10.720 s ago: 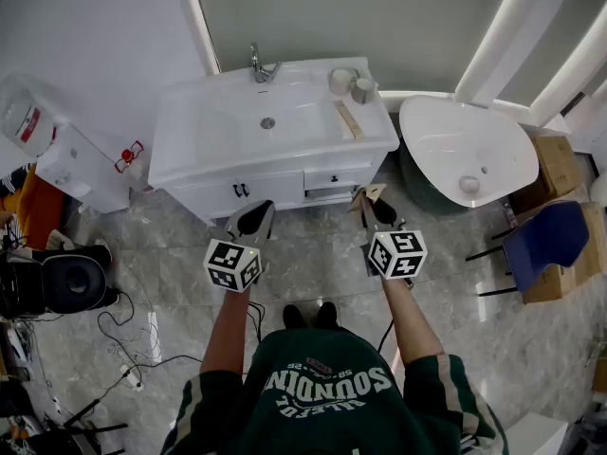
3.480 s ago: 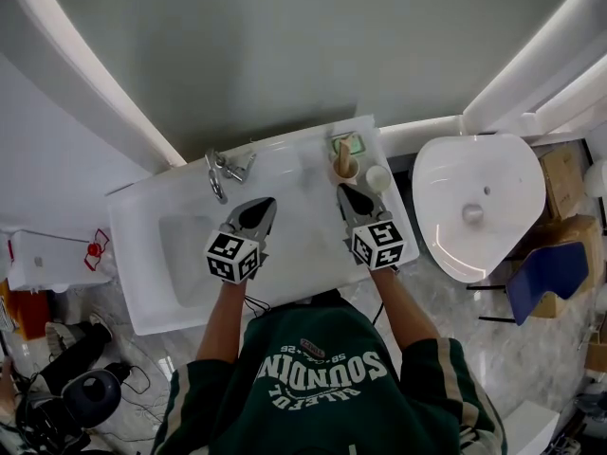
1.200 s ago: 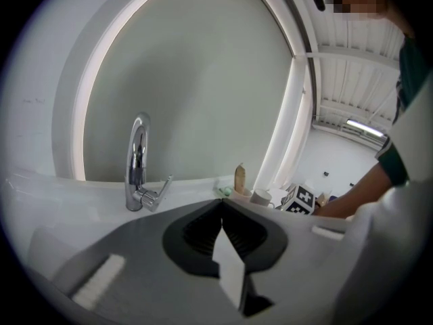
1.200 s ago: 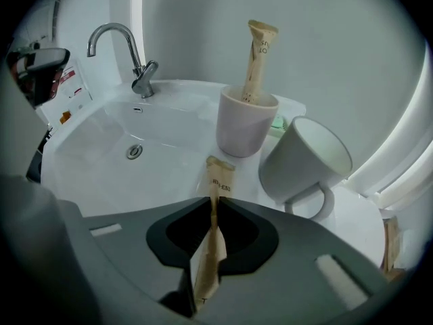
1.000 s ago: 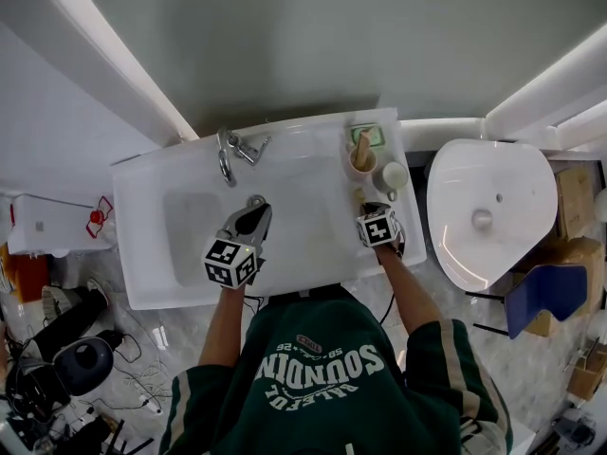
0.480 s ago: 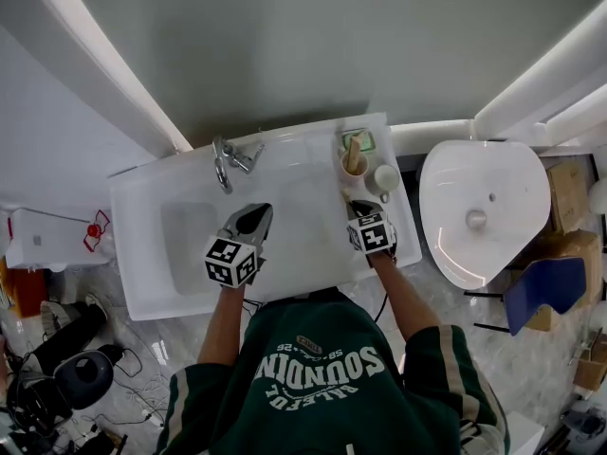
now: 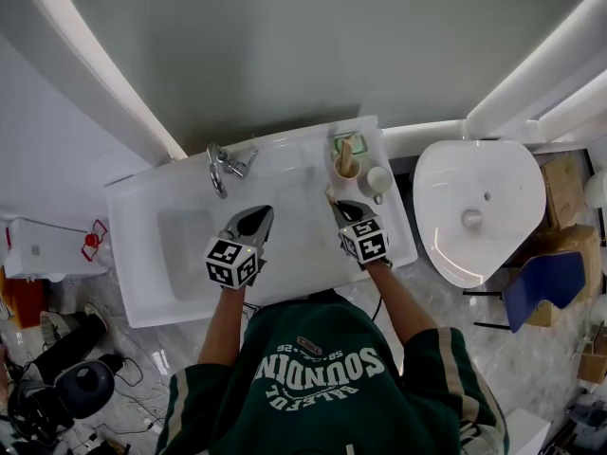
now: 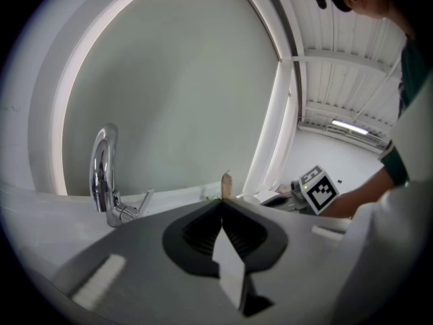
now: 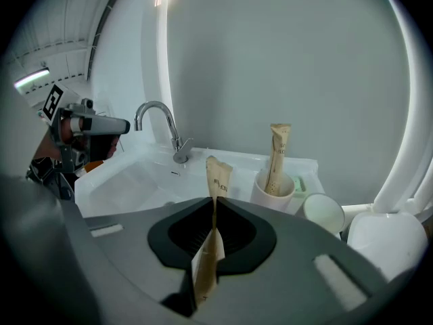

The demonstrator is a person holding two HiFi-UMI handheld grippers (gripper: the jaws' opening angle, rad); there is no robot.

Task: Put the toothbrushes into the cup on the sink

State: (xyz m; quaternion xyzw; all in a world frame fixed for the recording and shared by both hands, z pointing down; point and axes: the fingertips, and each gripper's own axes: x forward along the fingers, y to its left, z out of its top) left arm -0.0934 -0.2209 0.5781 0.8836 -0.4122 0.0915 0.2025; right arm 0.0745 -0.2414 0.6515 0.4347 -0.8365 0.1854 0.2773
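Right gripper (image 9: 214, 198): jaws clamped on wrapped toothbrush (image 9: 217, 175), held upright, short of the cup (image 9: 272, 192). Step: carrying. Next move, judged: lift over the rim and lower beside the second toothbrush (image 9: 278, 147) standing inside. Left gripper (image 8: 222, 202): jaws together, empty. Only the head view shows it over the sink (image 7: 303, 254).

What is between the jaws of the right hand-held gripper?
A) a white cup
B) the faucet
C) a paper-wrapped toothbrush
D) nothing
C: in the right gripper view, the right hand-held gripper is shut on the paper-wrapped toothbrush, whose top sticks up past the jaws.
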